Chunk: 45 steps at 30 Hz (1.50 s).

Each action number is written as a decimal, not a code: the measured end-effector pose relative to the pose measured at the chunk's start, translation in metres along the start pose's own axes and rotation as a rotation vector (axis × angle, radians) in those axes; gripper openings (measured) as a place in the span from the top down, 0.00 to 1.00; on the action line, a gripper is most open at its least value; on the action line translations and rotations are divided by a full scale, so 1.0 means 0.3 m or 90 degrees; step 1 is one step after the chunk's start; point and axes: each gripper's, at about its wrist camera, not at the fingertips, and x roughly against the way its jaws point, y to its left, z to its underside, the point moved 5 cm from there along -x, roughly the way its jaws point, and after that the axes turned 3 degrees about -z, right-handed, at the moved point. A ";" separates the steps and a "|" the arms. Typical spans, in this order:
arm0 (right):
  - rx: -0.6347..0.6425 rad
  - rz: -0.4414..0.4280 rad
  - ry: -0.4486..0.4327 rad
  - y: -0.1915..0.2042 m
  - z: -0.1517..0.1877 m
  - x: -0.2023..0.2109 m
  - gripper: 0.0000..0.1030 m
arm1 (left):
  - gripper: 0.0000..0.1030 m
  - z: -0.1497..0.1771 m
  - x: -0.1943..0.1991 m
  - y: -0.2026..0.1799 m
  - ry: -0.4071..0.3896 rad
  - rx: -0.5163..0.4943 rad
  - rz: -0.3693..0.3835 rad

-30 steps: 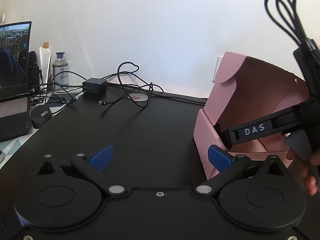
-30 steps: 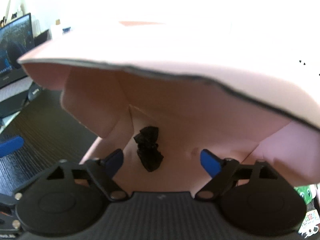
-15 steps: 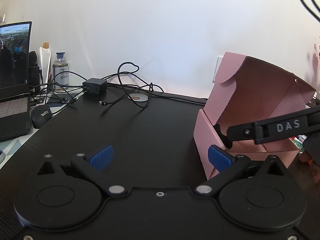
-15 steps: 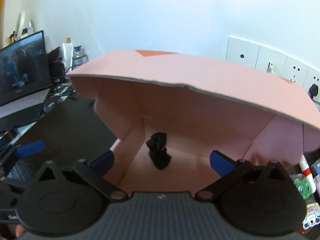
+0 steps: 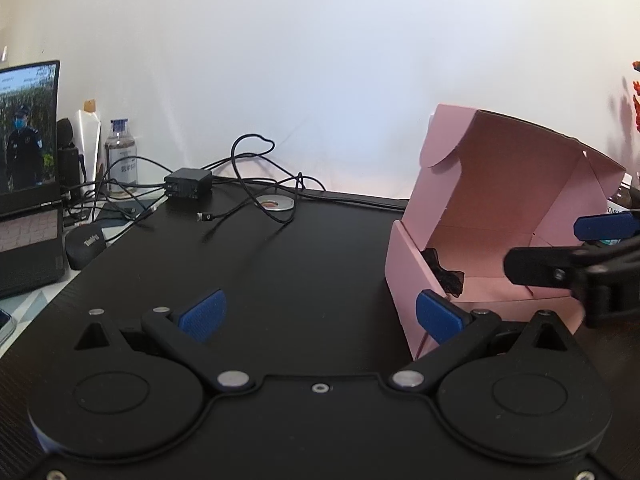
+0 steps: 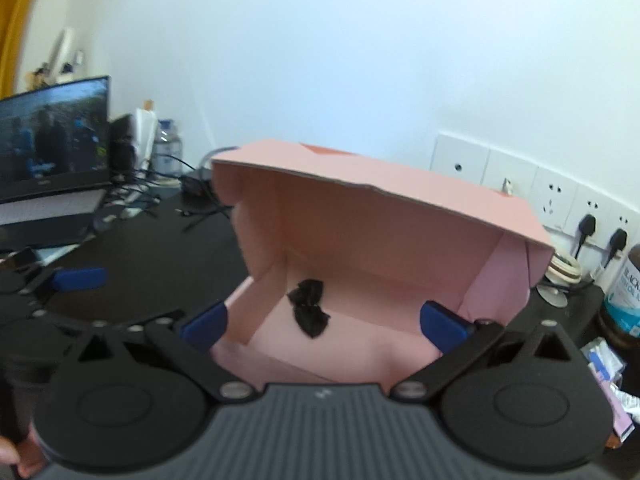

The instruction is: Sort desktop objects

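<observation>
In the left wrist view, the left gripper (image 5: 320,314) is being held over the black worktop (image 5: 312,264) with its fingers (image 5: 202,314) spread apart and empty, while the pink box (image 5: 504,216) is standing open just to its right with a black crumpled item (image 5: 446,274) lying inside. In the right wrist view, the right gripper (image 6: 322,322) is being held before the pink box (image 6: 384,240) with its fingers (image 6: 444,326) spread wide and empty, and the black crumpled item (image 6: 310,306) is lying on the box floor near the back left corner.

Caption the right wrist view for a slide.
Open right gripper facing a pink box containing a small black bow.
</observation>
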 end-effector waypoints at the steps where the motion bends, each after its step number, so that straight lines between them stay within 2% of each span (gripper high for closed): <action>1: -0.003 -0.005 -0.006 0.022 -0.002 -0.017 0.01 | 0.00 0.000 0.002 -0.003 -0.003 -0.003 -0.001; 5: -0.013 -0.008 -0.031 0.030 0.016 -0.003 0.01 | 0.00 0.000 0.008 -0.010 -0.007 -0.011 -0.002; 10: -0.022 -0.002 -0.041 -0.049 0.059 0.052 0.01 | 0.00 -0.002 0.006 -0.008 -0.003 -0.007 -0.005; 15: -0.066 0.023 -0.048 -0.154 0.112 0.066 0.01 | 0.00 0.000 0.002 -0.014 0.002 -0.020 -0.024; 20: -0.135 0.016 -0.054 -0.223 0.169 0.071 0.01 | 0.00 0.004 0.012 -0.040 -0.007 -0.055 -0.036; 24: -0.117 0.039 -0.059 -0.233 0.200 0.062 0.01 | 0.00 0.004 0.018 -0.046 -0.013 -0.064 -0.045; 27: -0.114 0.029 -0.070 -0.231 0.217 0.060 0.01 | 0.00 0.002 0.020 -0.037 -0.017 -0.054 -0.046; 35: -0.162 0.017 -0.081 -0.274 0.234 0.074 0.01 | 0.00 -0.001 0.030 -0.051 -0.028 -0.070 -0.053; 41: -0.189 0.010 -0.085 -0.290 0.240 0.074 0.01 | 0.00 0.000 0.015 -0.045 -0.012 -0.062 -0.052; 45: -0.204 0.002 -0.083 -0.300 0.244 0.070 0.01 | 0.00 -0.001 0.027 -0.062 -0.030 -0.083 -0.052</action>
